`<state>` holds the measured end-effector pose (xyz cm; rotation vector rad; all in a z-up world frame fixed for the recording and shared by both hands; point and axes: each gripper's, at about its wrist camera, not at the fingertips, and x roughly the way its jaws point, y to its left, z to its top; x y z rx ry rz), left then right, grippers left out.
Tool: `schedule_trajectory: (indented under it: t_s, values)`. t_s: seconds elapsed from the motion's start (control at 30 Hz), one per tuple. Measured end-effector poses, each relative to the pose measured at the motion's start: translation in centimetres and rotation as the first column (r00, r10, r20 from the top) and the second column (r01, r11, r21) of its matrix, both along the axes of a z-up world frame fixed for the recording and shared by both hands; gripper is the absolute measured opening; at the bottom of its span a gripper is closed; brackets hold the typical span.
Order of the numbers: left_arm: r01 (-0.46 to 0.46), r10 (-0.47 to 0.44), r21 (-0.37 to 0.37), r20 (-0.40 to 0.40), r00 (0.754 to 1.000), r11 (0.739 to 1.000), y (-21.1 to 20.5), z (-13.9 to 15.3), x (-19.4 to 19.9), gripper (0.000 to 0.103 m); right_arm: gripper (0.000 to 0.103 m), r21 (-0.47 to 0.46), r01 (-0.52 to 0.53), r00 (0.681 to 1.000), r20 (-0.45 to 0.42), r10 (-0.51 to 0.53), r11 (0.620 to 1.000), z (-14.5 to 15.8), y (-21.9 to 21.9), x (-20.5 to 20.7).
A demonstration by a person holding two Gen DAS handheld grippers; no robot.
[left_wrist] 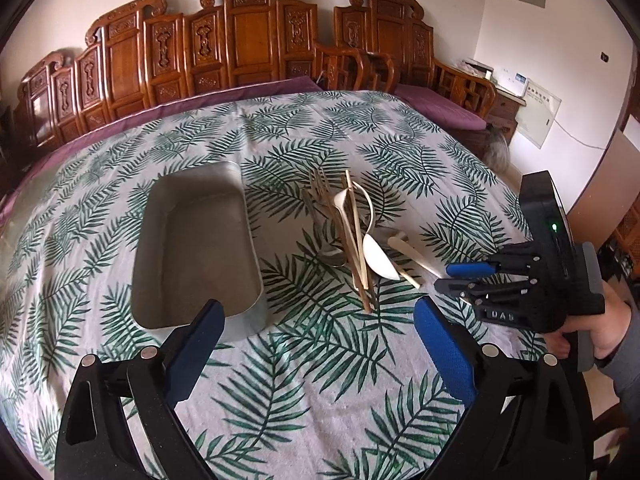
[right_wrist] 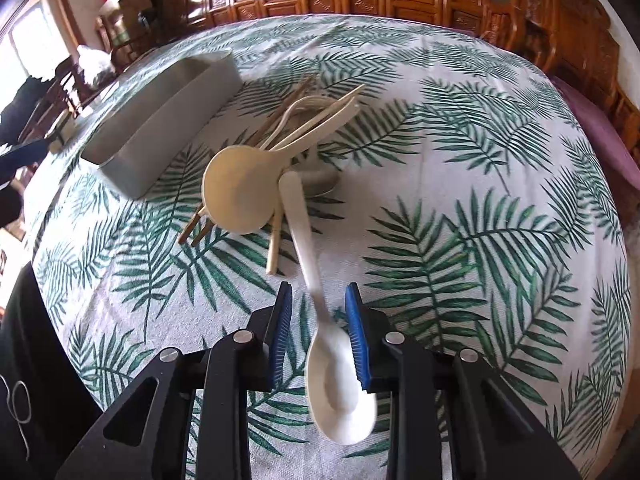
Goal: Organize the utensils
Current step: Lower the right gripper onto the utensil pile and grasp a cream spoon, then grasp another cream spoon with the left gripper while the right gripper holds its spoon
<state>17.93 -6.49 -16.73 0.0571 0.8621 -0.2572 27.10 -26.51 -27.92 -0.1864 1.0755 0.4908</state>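
A pile of utensils (left_wrist: 352,232) lies on the leaf-print tablecloth: cream spoons, wooden chopsticks and metal forks. A grey rectangular tray (left_wrist: 196,248) sits to its left, empty. My left gripper (left_wrist: 318,344) is open, hovering near the table's front, between tray and pile. My right gripper (right_wrist: 318,316) is open around a white spoon (right_wrist: 340,384) whose bowl lies between the fingers (right_wrist: 360,344); its handle points at the pile (right_wrist: 280,140). The right finger touches the bowl's edge. The right gripper also shows in the left wrist view (left_wrist: 460,278).
The tray also shows in the right wrist view (right_wrist: 160,120), at the far left. Carved wooden benches (left_wrist: 248,48) with purple cushions stand behind the table. The cloth-covered table (left_wrist: 304,400) spreads wide around the pile.
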Motion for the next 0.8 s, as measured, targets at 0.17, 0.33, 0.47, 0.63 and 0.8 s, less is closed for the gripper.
schedule_trajectory:
  t_s: [0.17, 0.33, 0.47, 0.63, 0.8]
  values:
    - [0.029, -0.028, 0.033, -0.017, 0.999, 0.999, -1.9, -0.7, 1.8, 0.085, 0.008, -0.01, 0.015, 1.0, 0.004, -0.015, 1.0, 0.1, -0.9, 0.3]
    - [0.065, -0.063, 0.056, -0.035, 0.997, 0.996, -4.1, -1.0, 4.1, 0.075, 0.008, -0.006, 0.084, 0.996, -0.008, -0.084, 0.996, 0.0, -3.1, 1.4]
    - [0.109, -0.106, 0.046, -0.064, 0.992, 0.993, -6.1, -1.2, 6.5, 0.068, 0.008, 0.01, 0.1, 0.995, -0.019, -0.1, 0.995, -0.1, -3.7, 1.8]
    - [0.136, -0.13, 0.051, -0.109, 0.985, 0.989, -8.0, -2.4, 9.1, 0.053, 0.008, 0.028, 0.107, 0.994, -0.03, -0.106, 0.994, -0.1, -4.1, 1.8]
    - [0.15, -0.133, 0.095, -0.169, 0.977, 0.984, -9.4, -4.4, 11.4, 0.028, 0.008, 0.061, 0.116, 0.993, -0.044, -0.114, 0.991, -0.1, -4.4, 1.8]
